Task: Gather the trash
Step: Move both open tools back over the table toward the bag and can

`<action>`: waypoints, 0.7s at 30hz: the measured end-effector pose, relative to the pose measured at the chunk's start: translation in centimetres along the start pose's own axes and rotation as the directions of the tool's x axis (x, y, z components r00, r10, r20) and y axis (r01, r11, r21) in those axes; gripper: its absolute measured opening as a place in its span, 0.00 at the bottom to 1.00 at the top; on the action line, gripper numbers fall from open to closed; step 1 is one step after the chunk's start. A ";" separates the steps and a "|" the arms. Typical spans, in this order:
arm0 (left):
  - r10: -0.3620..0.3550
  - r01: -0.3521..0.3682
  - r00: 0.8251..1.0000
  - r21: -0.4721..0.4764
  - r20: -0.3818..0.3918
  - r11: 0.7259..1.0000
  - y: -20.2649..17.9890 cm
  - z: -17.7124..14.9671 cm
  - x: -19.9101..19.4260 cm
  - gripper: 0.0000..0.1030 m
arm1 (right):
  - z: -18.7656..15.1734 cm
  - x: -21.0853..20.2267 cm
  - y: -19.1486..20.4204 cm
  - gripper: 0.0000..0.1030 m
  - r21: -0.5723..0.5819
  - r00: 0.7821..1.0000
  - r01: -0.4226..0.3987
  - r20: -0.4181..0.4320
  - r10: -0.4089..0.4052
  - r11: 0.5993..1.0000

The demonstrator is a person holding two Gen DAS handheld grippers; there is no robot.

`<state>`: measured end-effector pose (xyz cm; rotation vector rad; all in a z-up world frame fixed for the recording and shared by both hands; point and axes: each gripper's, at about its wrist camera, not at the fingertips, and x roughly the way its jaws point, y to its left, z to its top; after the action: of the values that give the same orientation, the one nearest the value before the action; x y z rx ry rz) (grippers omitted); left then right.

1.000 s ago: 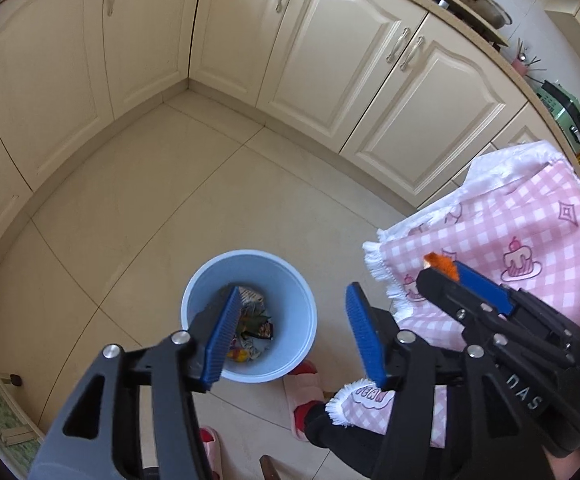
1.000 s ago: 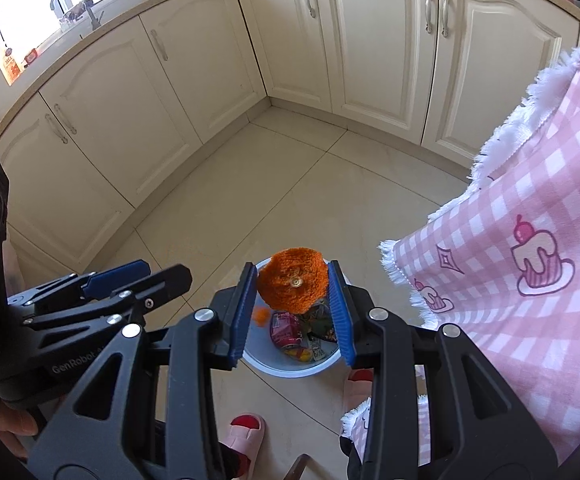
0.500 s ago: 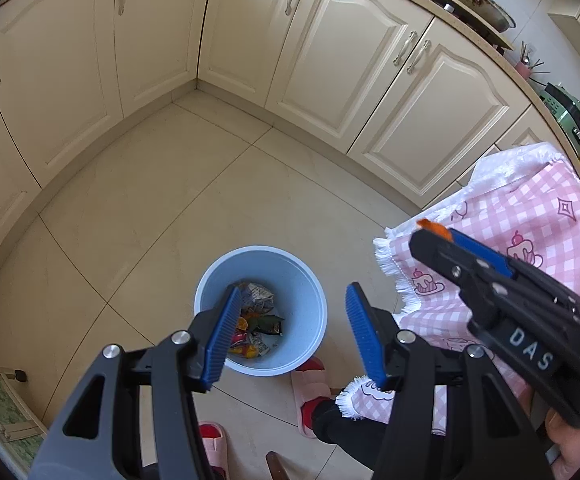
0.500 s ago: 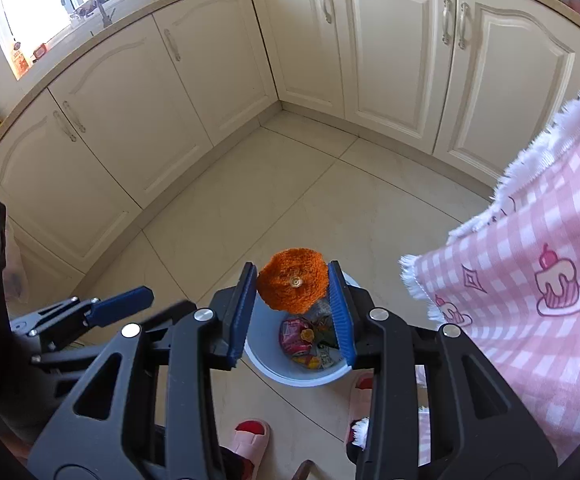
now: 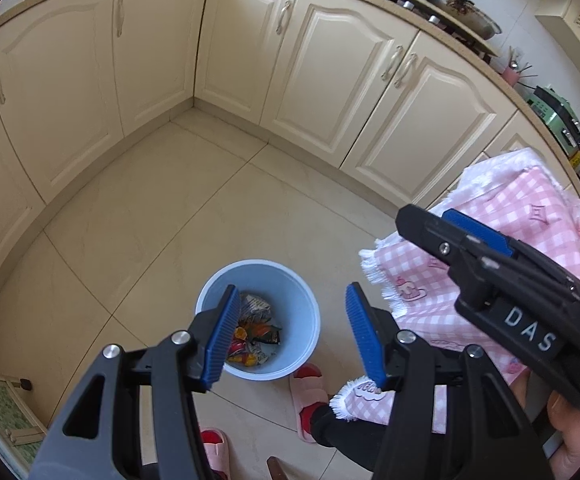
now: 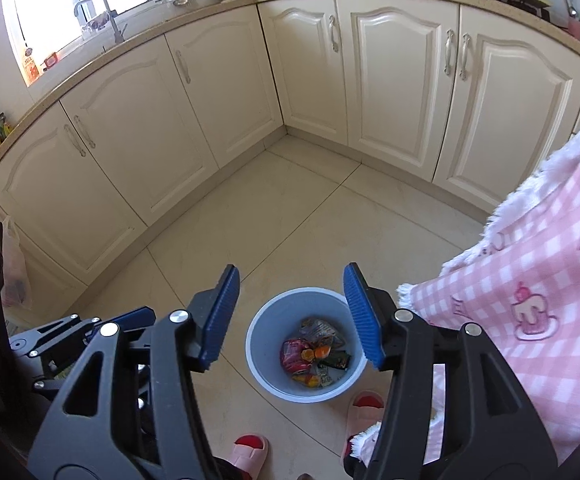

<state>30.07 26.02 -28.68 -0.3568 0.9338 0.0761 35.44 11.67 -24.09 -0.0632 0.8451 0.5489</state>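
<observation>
A light blue bin (image 6: 265, 332) stands on the tiled floor below both grippers and holds wrappers and orange scraps (image 6: 314, 354). My right gripper (image 6: 290, 270) hangs above it, its jaws opening with nothing between the blue pads. In the left wrist view the same bin (image 5: 302, 280) with its trash (image 5: 255, 332) shows between the fingers of my left gripper (image 5: 292, 290), which is open and holds nothing. The right gripper (image 5: 470, 248) appears there from the side, above the tablecloth's edge. The left gripper (image 6: 89, 328) sits low at the left in the right wrist view.
A pink checked tablecloth (image 6: 530, 280) hangs at the right, close to the bin. A person's pink slippers (image 6: 366, 404) stand by the bin's near side. Cream cabinets (image 6: 402, 92) line the corner behind. A plastic bag (image 6: 13, 272) hangs at the far left.
The right gripper's jaws have spread and the orange peel that was between them is gone from them. Both grippers have risen, so the bin looks smaller.
</observation>
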 end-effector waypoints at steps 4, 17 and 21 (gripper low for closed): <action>-0.013 0.012 0.999 0.039 0.035 0.999 -2.2 0.2 -1.9 0.52 | 0.2 -3.0 -0.6 0.53 -0.018 0.999 0.029 0.040 -0.029 0.999; -0.154 0.113 0.984 0.340 0.094 0.934 -19.6 0.4 -6.9 0.53 | -1.0 -18.7 -11.2 0.58 0.065 0.940 0.244 0.229 -0.253 0.967; -0.210 0.157 0.975 0.439 0.075 0.885 -26.5 0.3 -6.7 0.55 | -2.3 -22.9 -16.1 0.61 0.141 0.901 0.322 0.257 -0.349 0.936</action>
<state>32.11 1.83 -16.09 -0.0260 0.7664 -0.2802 29.39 -12.82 -11.62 -0.0425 0.5661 0.1834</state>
